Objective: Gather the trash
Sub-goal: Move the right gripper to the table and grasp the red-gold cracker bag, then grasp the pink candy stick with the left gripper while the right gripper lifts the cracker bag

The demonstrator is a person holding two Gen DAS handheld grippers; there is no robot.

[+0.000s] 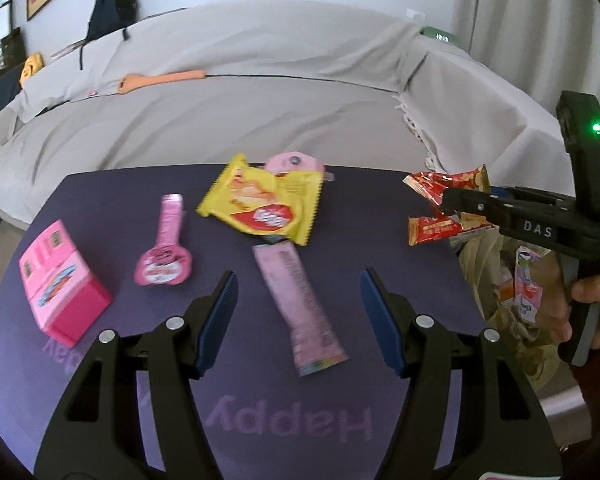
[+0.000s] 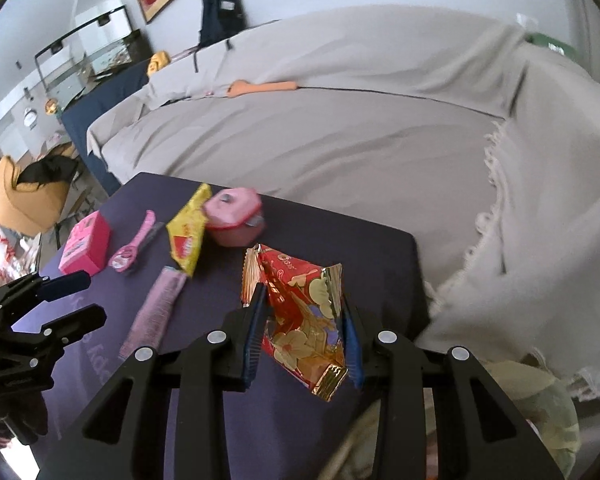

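My right gripper [image 2: 305,300] is shut on a red and gold snack wrapper [image 2: 300,312], held above the right edge of the dark purple table [image 2: 340,248]; it also shows in the left wrist view [image 1: 448,204]. My left gripper [image 1: 298,284] is open above a long pink wrapper [image 1: 298,308]. A yellow wrapper [image 1: 264,200], a pink spoon-shaped packet [image 1: 166,248], a pink box [image 1: 62,280] and a pink round container [image 2: 234,220] lie on the table.
A translucent trash bag [image 1: 512,292] with wrappers inside hangs off the table's right side. A couch under a grey cover [image 1: 240,112] stands behind the table. A dark backpack [image 1: 112,0] rests on the couch back.
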